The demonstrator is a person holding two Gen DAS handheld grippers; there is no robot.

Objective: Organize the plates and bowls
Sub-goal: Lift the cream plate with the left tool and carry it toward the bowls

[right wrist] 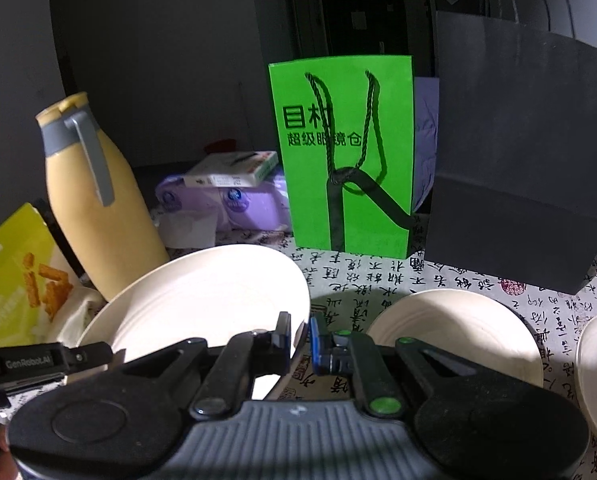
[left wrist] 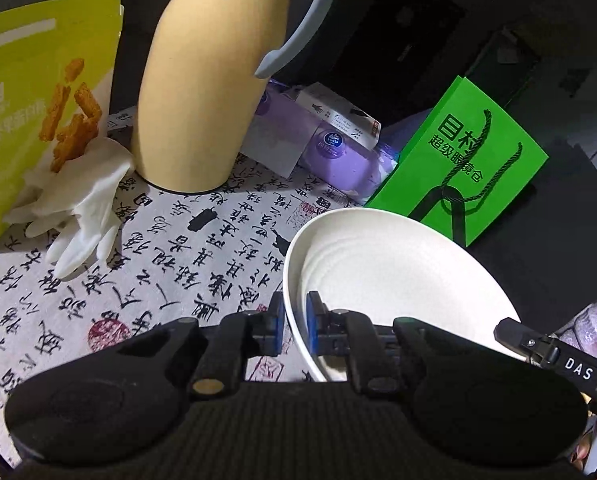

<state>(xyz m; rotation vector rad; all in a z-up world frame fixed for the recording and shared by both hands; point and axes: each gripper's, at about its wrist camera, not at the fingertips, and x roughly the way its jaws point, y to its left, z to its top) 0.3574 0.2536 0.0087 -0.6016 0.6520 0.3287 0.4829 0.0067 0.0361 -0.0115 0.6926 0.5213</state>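
Left gripper [left wrist: 294, 314] and right gripper [right wrist: 300, 334] each pinch opposite rim edges of one white plate [left wrist: 398, 280], jaws nearly closed on it, plate tilted above the calligraphy-print tablecloth [left wrist: 158, 272]. A second plate [right wrist: 454, 340] lies on the cloth just right of the right gripper. Beyond the grippers stand a yellow jug [left wrist: 214, 80], green bag [right wrist: 342, 152] and dark bag [right wrist: 518, 160]; the room behind is dim.

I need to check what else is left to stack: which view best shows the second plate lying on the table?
The right wrist view. The second plate lies flat on the tablecloth, right of the lifted plate and below the green bag, mostly visible. The left wrist view shows only the lifted plate, not the second one.
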